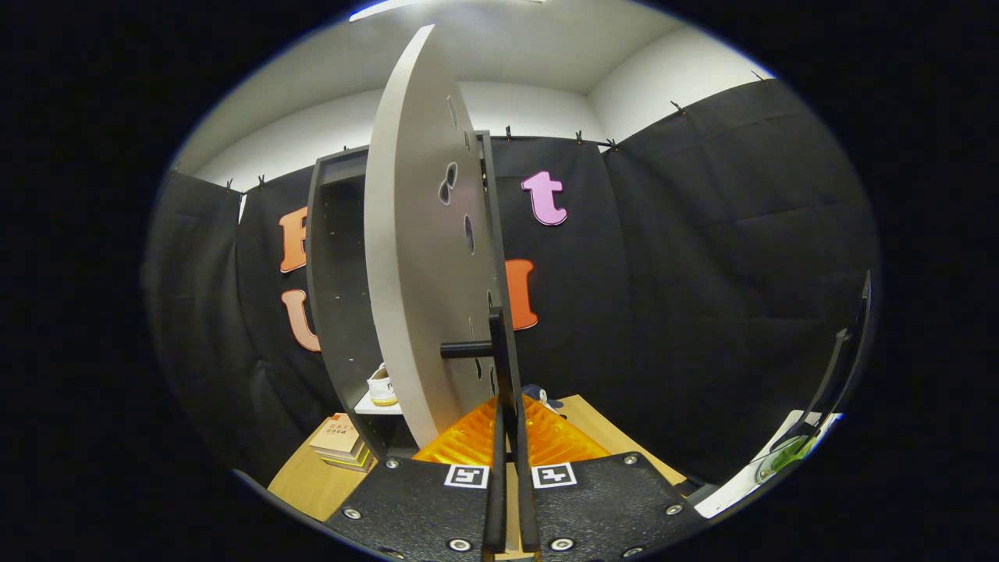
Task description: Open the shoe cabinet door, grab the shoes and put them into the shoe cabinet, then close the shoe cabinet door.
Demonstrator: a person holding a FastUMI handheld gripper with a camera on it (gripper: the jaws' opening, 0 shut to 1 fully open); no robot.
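Note:
The grey shoe cabinet [332,257] stands on a wooden table, its dark inside open toward me. Its pale door [410,257] is swung out and I see it nearly edge-on, just ahead of the fingers. A black bar handle [499,351] runs down the door's near face and passes between my fingers. My gripper [511,414] is shut on that handle. A white shoe [381,386] sits on a white shelf inside the cabinet. Part of a dark shoe [540,393] peeks out on the table just beyond the fingertips.
A short stack of books [339,441] lies on the wooden table [308,480] left of the cabinet's foot. Black cloth walls close in the booth behind and to the right. A dark stand [835,367] with a white and green item [784,455] sits far right.

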